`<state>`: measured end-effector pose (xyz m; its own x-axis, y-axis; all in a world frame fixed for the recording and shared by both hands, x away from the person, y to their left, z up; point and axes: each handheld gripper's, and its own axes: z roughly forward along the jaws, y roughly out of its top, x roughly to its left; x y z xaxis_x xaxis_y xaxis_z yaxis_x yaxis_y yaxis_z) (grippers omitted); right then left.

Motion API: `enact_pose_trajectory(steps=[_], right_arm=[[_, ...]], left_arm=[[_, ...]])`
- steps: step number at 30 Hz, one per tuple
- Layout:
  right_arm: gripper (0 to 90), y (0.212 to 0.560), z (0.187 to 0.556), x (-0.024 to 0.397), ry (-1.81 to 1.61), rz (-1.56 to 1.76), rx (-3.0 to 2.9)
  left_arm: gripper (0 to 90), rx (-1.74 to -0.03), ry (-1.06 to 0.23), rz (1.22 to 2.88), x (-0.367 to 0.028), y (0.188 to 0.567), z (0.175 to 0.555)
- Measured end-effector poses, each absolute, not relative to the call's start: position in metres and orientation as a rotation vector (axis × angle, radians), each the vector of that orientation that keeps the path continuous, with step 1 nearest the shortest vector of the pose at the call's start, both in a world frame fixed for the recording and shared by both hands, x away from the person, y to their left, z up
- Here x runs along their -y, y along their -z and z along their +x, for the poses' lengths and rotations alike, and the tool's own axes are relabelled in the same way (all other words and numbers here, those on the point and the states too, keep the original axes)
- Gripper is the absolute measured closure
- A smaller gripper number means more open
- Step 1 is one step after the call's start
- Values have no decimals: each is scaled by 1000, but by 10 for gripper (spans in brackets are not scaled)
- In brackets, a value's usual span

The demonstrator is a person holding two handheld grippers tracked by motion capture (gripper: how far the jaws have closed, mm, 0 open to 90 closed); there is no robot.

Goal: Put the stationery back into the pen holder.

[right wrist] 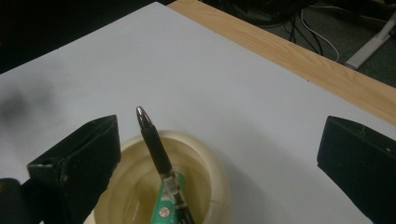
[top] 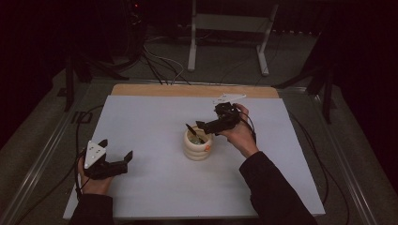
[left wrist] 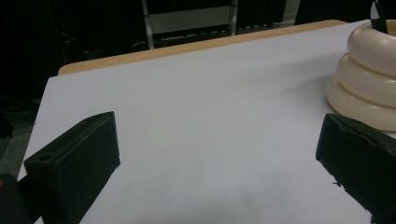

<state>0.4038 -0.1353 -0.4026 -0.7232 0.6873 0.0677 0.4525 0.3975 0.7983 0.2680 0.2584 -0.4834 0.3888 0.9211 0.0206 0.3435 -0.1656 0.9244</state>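
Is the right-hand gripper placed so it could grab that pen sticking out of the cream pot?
Probably yes. The right gripper hangs just above the cream pot with its jaws wide open, and the pen leans up between them with nothing in the way.

The ribbed cream holder (right wrist: 212,182) looks smooth, perhaps ceramic; the black pen (right wrist: 156,144) is glossy with a metallic tip.

Black sleeves on both arms, blocky matte-black left gripper (top: 116,158) and right gripper (top: 193,125), each topped by a grey three-cornered plate, black cables trailing.
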Motion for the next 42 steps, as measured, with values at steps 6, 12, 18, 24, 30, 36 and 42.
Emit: enact_pose_trajectory(steps=[6,12,18,24,30,36,42], right_arm=[[0,403,404,140,-1219,1007,-2391],[0,404,404,143,-1200,1015,-2401],[0,406,403,145,-1181,1027,-2408],[0,408,402,149,-1158,1039,-2418],[0,409,401,154,-1145,1051,-2422],[0,410,399,158,-1128,1058,-2428],[0,412,397,165,-1114,1072,-2432]], left_arm=[[1,-1119,-774,1713,-258,483,268],[1,-1121,-774,1712,-258,483,268],[1,-1121,-774,1713,-258,484,268],[1,-1121,-774,1714,-258,483,268],[1,-1121,-773,1713,-258,484,268],[1,-1122,-773,1713,-258,483,268],[1,-1121,-772,1714,-258,484,268]])
